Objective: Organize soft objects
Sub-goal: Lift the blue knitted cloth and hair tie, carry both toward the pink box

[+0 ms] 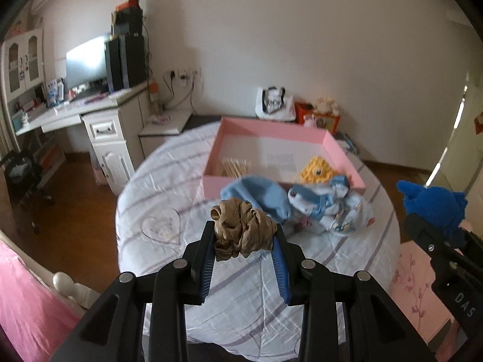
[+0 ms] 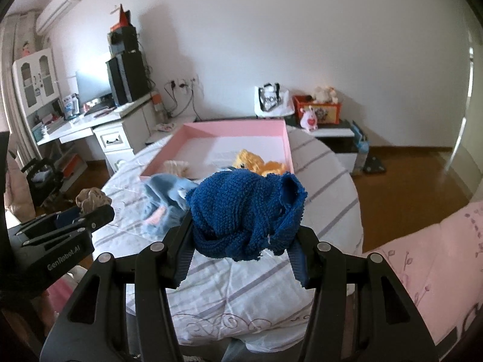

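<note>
Sorting half done: left gripper (image 1: pixel 244 241) jaws pinch a tan stocking bundle (image 1: pixel 243 230), right gripper (image 2: pixel 241 241) jaws pinch a blue towel (image 2: pixel 246 211), both above the bed (image 1: pixel 241 295). Yellow toy (image 1: pixel 317 173) already sits in the pink box (image 1: pixel 271 129); light-blue clothes (image 1: pixel 302 205) remain just outside.

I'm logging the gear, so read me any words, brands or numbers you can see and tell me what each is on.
"DAS" on the black body of the right gripper.
"GenRobot.AI" on the black body of the left gripper.
Black lettering on the white tote bag: too blurred to read.
Grey print on the pink box floor: too blurred.
Desk packages: too small.
</note>
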`<state>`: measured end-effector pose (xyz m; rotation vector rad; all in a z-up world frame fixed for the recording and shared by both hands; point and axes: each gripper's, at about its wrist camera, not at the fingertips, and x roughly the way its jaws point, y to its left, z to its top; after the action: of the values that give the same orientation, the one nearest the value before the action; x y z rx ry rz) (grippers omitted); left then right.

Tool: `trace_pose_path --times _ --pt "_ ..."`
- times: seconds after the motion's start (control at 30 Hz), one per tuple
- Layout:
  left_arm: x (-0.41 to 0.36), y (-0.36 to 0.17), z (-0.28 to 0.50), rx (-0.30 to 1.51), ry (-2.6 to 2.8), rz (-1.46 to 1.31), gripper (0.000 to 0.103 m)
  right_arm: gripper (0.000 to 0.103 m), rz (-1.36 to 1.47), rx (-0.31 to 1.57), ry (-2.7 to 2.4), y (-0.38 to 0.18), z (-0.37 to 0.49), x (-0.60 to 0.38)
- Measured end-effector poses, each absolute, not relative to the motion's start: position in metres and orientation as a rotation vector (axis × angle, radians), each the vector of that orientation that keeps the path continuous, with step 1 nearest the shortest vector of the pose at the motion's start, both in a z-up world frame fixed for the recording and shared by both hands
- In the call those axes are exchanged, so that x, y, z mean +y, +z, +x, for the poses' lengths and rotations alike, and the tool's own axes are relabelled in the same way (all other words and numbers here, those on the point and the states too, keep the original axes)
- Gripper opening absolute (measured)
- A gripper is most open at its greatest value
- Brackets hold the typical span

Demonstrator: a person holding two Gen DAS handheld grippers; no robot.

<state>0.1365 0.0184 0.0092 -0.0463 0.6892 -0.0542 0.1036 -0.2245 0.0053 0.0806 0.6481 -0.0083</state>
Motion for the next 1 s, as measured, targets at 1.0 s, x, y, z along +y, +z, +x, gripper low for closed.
trace_pose_path --times 1.0 --pt "0.020 0.072 -0.048 0.386 -0.049 -0.024 0.032 0.053 -0.014 0.356 0.038 0.080 0.000 -0.186"
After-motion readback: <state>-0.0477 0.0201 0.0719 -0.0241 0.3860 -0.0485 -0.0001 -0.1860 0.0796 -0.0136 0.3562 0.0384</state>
